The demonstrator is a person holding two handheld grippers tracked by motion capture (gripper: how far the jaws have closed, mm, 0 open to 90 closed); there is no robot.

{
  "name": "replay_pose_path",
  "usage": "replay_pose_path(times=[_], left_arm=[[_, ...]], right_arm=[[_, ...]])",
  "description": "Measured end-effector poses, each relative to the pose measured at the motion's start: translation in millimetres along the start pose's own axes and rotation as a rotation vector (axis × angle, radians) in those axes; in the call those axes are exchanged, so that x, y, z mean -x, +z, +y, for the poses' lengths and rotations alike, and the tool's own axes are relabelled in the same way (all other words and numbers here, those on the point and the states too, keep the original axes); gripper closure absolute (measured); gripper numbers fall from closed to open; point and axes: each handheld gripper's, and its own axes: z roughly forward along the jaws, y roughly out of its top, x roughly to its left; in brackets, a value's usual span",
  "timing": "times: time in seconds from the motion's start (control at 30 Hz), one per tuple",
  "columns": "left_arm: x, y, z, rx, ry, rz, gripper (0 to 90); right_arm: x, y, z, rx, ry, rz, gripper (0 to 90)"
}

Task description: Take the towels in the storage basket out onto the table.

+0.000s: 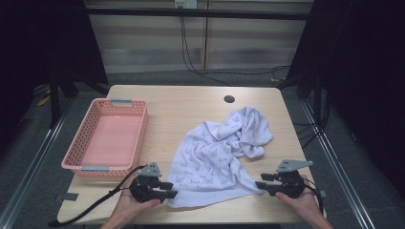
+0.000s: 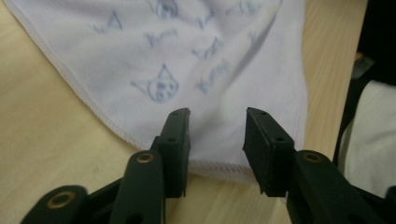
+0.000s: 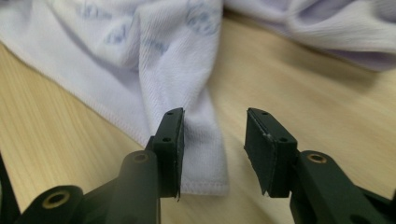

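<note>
high view: towel (image 1: 217,152) lies mid-table, near half flat, far-right part bunched; basket (image 1: 107,138) far left.
left gripper (image 1: 169,190): jaws apart over near-left hem, nothing pinched.
right gripper (image 1: 260,185): jaws apart, near-right corner between them, not clamped.
risk: corners slip out if closed too shallow; one-sided grip drags the towel askew.

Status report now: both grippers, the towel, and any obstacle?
Left gripper open at towel's near corner. Right gripper open over the other near corner. Towel half spread, far end bunched. Pink basket well aside, nothing blocking.
</note>
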Motion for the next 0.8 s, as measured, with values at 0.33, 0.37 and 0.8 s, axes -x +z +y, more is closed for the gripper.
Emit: replay_pose_path(times=[0.33,0.37,0.8], left_arm=[[18.2,12.3,1.1,-0.036,0.103,0.031,44.8],[21.5,12.6,1.3,-0.048,0.134,0.073,47.2],[-1.8,-0.5,17.3,0.106,-0.010,-0.015,86.6]], right_arm=[[-7.6,15.5,2.0,-0.039,-0.039,0.019,71.1],[-7.6,15.3,1.9,-0.039,-0.050,0.008,75.8],[28.7,-21.7,8.1,0.132,0.130,-0.023,85.2]])
